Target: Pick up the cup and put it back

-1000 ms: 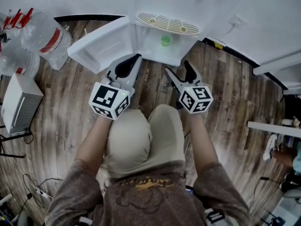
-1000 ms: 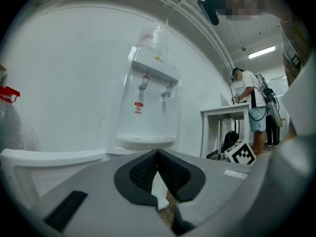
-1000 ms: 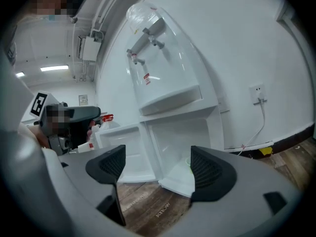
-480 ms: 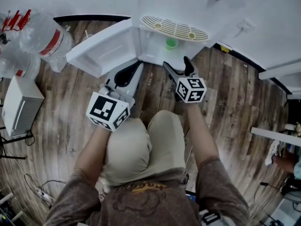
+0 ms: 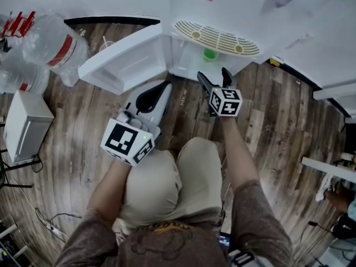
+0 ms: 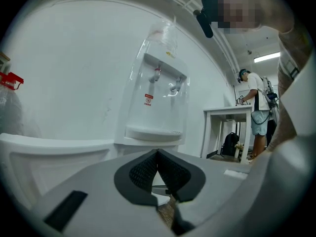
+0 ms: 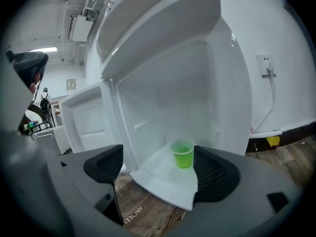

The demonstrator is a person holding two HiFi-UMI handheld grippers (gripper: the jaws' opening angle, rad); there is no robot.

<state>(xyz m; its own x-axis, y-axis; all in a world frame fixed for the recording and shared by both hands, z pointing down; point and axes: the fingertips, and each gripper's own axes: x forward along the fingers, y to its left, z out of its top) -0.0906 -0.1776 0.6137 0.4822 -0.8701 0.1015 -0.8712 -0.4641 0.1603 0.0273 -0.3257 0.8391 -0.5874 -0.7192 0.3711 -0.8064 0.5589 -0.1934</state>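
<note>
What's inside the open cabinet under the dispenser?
One green cup, upright on the cabinet's white floor, nothing else visible. The right gripper's opening, empty fingers cover its near-right corner.

The person wears a short-sleeved shirt (image 5: 178, 246) of mottled grey-brown with a darker print and lettering across the chest, and pale beige trousers (image 5: 167, 177). The left gripper (image 5: 166, 84) has a light grey shell with a black oval inset and black ribbed pads (image 6: 143, 172). The left marker cube (image 5: 129, 142) is white with black square patterns. The right gripper (image 5: 213, 74) has slim dark fingers and a smaller right marker cube (image 5: 226, 102) of the same kind. Its jaws are opening, with nothing between them.
</note>
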